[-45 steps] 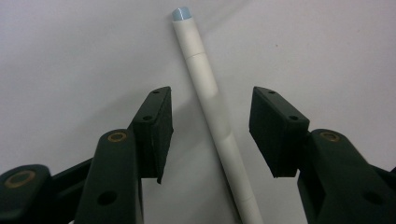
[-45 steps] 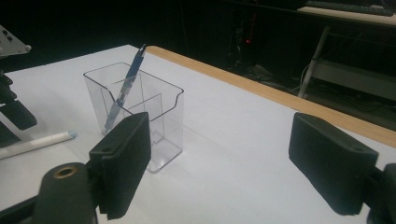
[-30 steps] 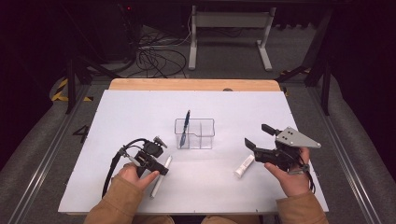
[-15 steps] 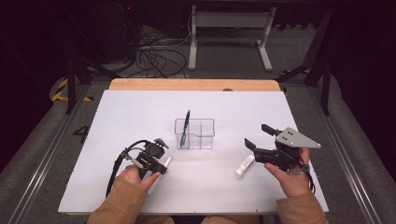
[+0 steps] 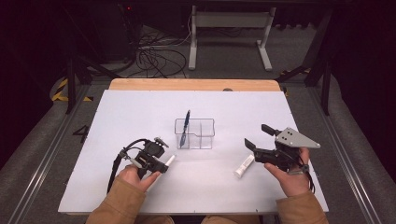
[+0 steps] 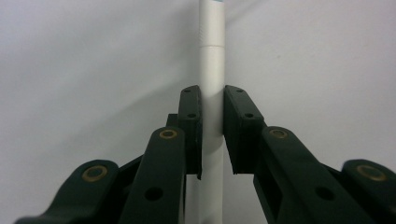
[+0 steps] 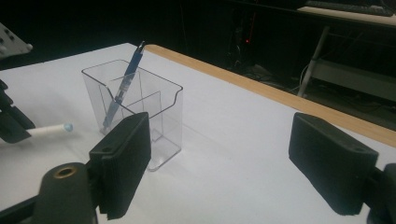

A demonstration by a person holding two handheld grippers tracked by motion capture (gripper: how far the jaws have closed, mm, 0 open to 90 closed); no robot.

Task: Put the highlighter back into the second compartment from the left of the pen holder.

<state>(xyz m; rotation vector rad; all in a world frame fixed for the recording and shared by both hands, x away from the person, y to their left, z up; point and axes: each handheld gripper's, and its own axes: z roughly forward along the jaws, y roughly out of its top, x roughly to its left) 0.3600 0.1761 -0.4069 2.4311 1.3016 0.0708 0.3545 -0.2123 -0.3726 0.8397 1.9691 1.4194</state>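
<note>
My left gripper (image 5: 158,162) is at the front left of the white table, shut on a white pen (image 5: 167,160) whose tip points right. In the left gripper view the white pen (image 6: 211,70) runs straight up between the closed pads (image 6: 191,112). A clear two-compartment holder (image 5: 194,134) stands mid-table with a blue pen (image 5: 185,127) leaning in its left compartment. My right gripper (image 5: 256,135) stands open at the front right, jaws wide apart. A second white pen (image 5: 244,165) lies on the table just left of it. The right gripper view shows the holder (image 7: 154,107), the blue pen (image 7: 125,86) and the held white pen (image 7: 49,129).
The white table top (image 5: 140,112) has a wooden strip (image 5: 194,84) along its far edge. Beyond it are cables on the floor (image 5: 156,58) and a metal stand (image 5: 229,32). Grey rails (image 5: 42,154) run along both sides of the table.
The left gripper has turned with the white pen in it, swinging the pen's tip from the near side toward the right. The right gripper has stayed put.
</note>
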